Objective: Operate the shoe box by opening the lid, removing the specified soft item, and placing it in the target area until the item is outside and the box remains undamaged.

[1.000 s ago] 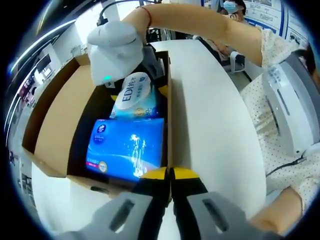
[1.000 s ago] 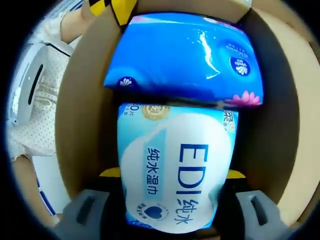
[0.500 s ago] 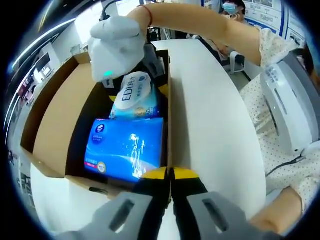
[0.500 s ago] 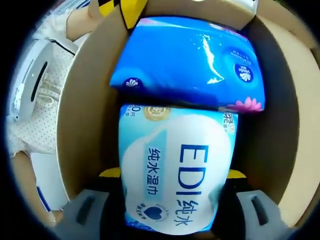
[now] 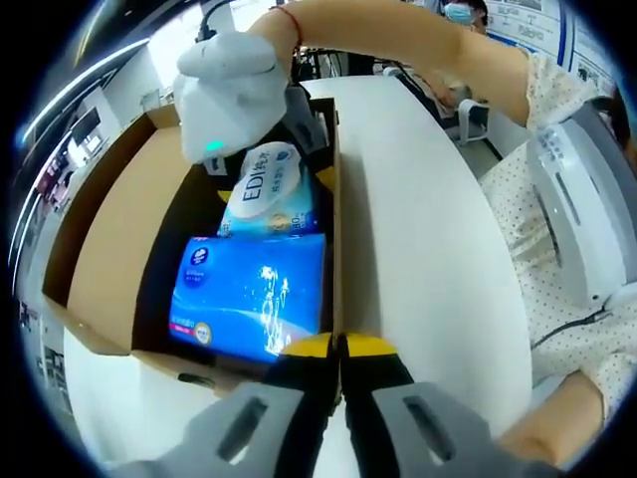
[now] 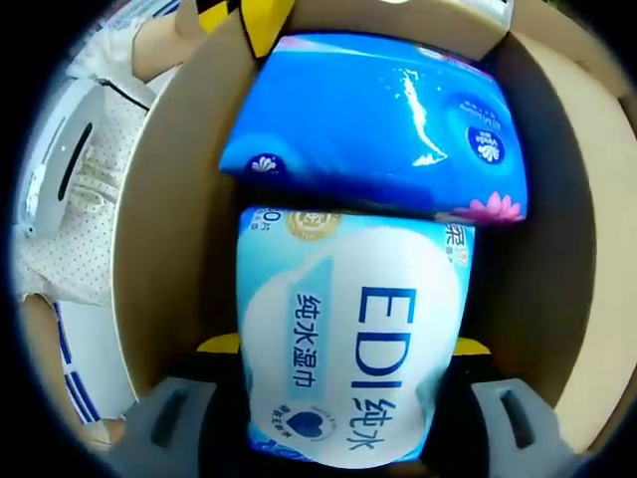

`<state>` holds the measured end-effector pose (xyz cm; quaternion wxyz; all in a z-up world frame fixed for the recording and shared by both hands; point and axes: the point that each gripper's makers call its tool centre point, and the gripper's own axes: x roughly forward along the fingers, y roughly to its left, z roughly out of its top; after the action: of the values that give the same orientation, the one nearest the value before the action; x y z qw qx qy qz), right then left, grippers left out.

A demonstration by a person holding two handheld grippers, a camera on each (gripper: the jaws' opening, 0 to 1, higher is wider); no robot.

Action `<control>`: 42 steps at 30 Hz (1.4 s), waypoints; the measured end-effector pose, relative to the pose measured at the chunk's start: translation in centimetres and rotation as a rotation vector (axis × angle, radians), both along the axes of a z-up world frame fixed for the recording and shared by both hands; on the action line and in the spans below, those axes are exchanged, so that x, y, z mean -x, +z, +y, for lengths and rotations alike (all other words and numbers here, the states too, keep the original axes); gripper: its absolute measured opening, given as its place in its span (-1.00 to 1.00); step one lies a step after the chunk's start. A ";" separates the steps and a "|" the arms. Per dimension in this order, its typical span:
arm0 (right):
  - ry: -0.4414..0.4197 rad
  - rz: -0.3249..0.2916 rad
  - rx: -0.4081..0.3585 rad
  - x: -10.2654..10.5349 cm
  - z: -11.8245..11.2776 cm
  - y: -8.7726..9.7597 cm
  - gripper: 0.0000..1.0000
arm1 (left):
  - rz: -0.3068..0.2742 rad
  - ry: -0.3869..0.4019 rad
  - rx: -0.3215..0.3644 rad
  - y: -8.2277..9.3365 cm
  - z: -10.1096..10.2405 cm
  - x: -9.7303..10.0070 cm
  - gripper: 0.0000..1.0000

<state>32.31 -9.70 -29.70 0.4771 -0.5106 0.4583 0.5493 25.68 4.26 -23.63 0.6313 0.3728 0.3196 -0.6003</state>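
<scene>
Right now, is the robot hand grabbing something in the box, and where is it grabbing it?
Yes. The right gripper holds the EDI wipes pack by its two long sides near one end, still inside the shoe box.

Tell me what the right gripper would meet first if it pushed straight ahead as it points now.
The right gripper already straddles the pale wet wipes pack. Going on, pack and gripper would likely meet the blue tissue pack lying just beyond in the box, though depth is unclear.
</scene>
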 end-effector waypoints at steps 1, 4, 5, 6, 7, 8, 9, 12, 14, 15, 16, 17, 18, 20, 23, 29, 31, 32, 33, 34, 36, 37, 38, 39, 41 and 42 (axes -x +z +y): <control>-0.001 0.000 0.004 0.0 0.0 0.0 0.56 | 0.000 0.000 0.000 0.0 0.0 0.0 -0.96; -0.002 -0.006 0.030 -0.1 0.1 -0.1 0.55 | -0.002 -0.001 -0.001 -0.1 0.0 0.0 -0.96; -0.002 -0.007 0.030 -0.1 0.0 0.0 0.54 | -0.002 -0.002 -0.001 -0.1 0.0 0.0 -0.96; -0.003 -0.006 0.027 -0.1 0.0 0.0 0.54 | -0.003 -0.002 -0.002 -0.1 0.0 0.0 -0.96; -0.003 -0.005 0.024 -0.1 0.0 0.0 0.53 | -0.003 -0.001 -0.002 -0.1 -0.1 -0.1 -0.96; -0.003 -0.006 0.023 -0.1 0.0 0.0 0.53 | -0.003 -0.001 -0.003 -0.1 0.0 -0.1 -0.96; -0.004 -0.007 0.026 -0.1 0.0 0.0 0.52 | -0.004 -0.001 -0.003 -0.1 -0.1 -0.1 -0.96; -0.005 -0.007 0.031 -0.1 -0.1 0.1 0.50 | -0.006 -0.001 -0.004 -0.2 0.0 0.0 -0.96; -0.007 -0.007 0.031 -0.2 -0.1 0.1 0.48 | -0.007 -0.001 -0.005 -0.2 0.0 0.0 -0.96; -0.010 -0.007 0.035 -0.2 -0.1 0.1 0.48 | -0.007 -0.001 -0.005 -0.2 0.0 0.0 -0.96; -0.009 -0.008 0.040 -0.2 -0.1 0.1 0.48 | -0.007 -0.001 -0.004 -0.2 0.0 0.0 -0.96; -0.009 -0.009 0.046 -0.1 0.0 0.1 0.47 | -0.007 -0.001 -0.004 -0.2 0.0 0.0 -0.96; -0.012 -0.010 0.050 -0.1 -0.1 0.1 0.47 | -0.007 -0.001 -0.004 -0.2 0.0 0.0 -0.96; -0.018 -0.012 0.060 -0.1 -0.1 0.1 0.46 | -0.008 -0.001 -0.005 -0.2 0.0 0.0 -0.96; -0.019 -0.015 0.066 -0.1 -0.1 0.1 0.45 | -0.009 -0.001 -0.005 -0.2 0.0 0.0 -0.96; -0.025 -0.022 0.060 -0.2 -0.1 0.2 0.43 | -0.011 -0.001 -0.007 -0.2 0.0 0.0 -0.96; -0.027 -0.023 0.060 -0.2 -0.2 0.3 0.41 | -0.013 0.000 -0.008 -0.2 0.0 0.0 -0.96; -0.026 -0.024 0.059 -0.2 -0.2 0.3 0.41 | -0.014 0.000 -0.009 -0.2 0.0 0.0 -0.96; -0.026 -0.026 0.059 -0.2 -0.2 0.3 0.40 | -0.014 0.000 -0.009 -0.3 0.0 0.0 -0.96; -0.025 -0.026 0.057 -0.2 -0.2 0.3 0.40 | -0.015 0.000 -0.010 -0.3 0.0 0.0 -0.96; -0.024 -0.026 0.055 -0.2 -0.2 0.4 0.38 | -0.016 0.000 -0.011 -0.3 0.0 0.0 -0.96; -0.024 -0.024 0.052 -0.3 -0.2 0.4 0.38 | -0.016 0.000 -0.011 -0.3 0.0 0.0 -0.96; -0.025 -0.024 0.052 -0.3 -0.2 0.5 0.37 | -0.016 0.000 -0.011 -0.3 0.0 0.0 -0.96; -0.024 -0.026 0.053 -0.3 -0.2 0.5 0.37 | -0.016 0.000 -0.011 -0.3 0.0 0.0 -0.96; -0.022 -0.026 0.052 -0.3 -0.2 0.6 0.35 | -0.016 0.000 -0.011 -0.3 0.0 0.0 -0.96; -0.021 -0.027 0.050 -0.4 -0.2 0.6 0.35 | -0.016 0.000 -0.011 -0.3 0.0 0.0 -0.96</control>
<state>32.68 -9.91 -29.06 0.4760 -0.5249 0.4706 0.5258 25.70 4.26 -23.89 0.6319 0.3811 0.3176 -0.5955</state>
